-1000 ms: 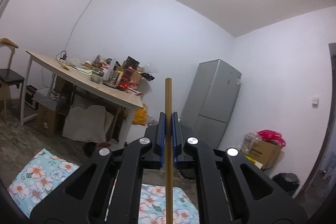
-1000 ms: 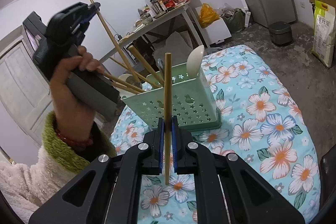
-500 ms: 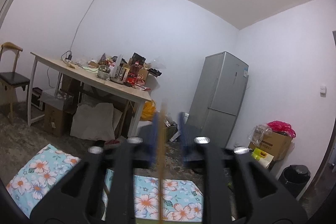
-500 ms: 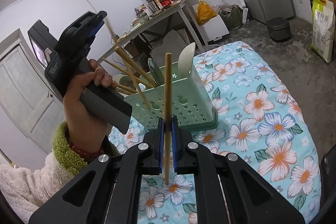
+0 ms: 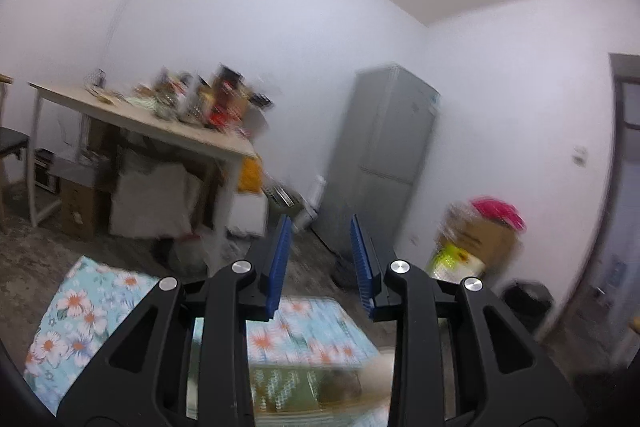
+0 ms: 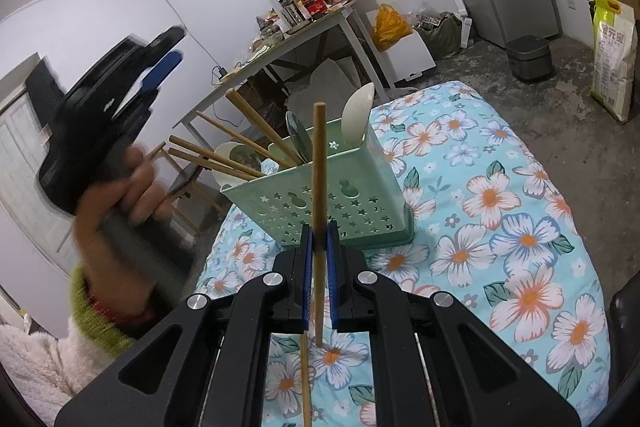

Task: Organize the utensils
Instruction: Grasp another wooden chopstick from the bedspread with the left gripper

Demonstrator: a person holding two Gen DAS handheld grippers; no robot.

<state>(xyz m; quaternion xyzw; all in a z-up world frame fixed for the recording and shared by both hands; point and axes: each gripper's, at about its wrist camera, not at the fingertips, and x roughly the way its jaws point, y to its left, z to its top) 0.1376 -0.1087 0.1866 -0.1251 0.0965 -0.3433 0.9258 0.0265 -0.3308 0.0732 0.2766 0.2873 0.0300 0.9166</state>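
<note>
Left wrist view: the left gripper points about level at the room, jaws opening with nothing between them, so I'd guess its chopstick is already dropped off. The green holder sits blurred right below it.

Right wrist view: the right gripper tilts down, pinching one chopstick upright, probably staged for the holder just ahead. Another stick lies on the floral cloth beneath it.

Wooden chopstick, perforated plastic caddy
</note>
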